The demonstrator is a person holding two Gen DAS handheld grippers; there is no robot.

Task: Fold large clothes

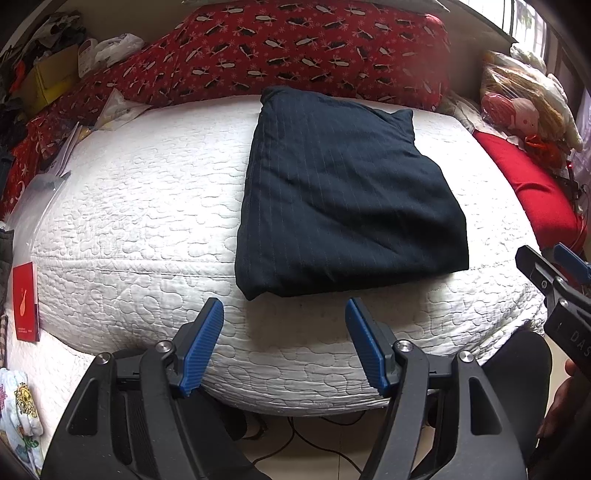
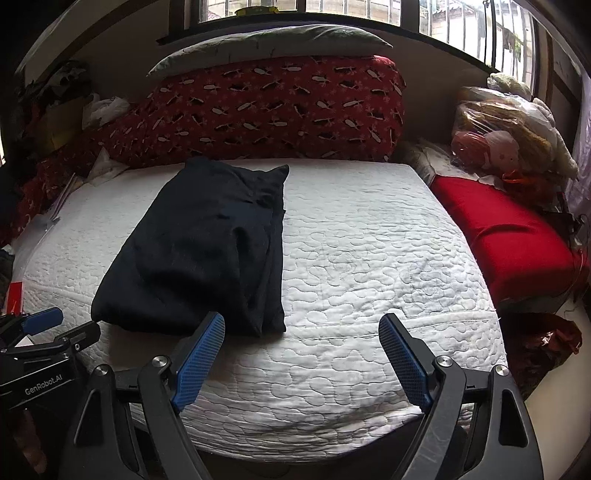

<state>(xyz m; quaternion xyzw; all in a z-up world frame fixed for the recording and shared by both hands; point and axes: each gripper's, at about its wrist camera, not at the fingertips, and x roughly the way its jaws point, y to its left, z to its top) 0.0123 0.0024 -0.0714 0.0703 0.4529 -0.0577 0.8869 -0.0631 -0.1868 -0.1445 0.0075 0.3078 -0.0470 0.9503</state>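
Both claws hang empty before the mattress (image 2: 369, 258) front edge: left gripper (image 1: 284, 343) jaws apart, right gripper (image 2: 303, 354) wider. The dark garment (image 1: 343, 199) lies folded near that front edge. Its loose far corner may unfold if pulled.

Daylight pours through the barred window (image 2: 332, 11) above a white quilted mattress (image 2: 369, 258), red patterned bolster (image 2: 277, 107) against the wall.

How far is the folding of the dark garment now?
Mostly done: the dark garment lies as a folded rectangle on the white mattress. Nothing is in hand; the left gripper and right gripper are open and empty. Perhaps one last fold or tidying remains.
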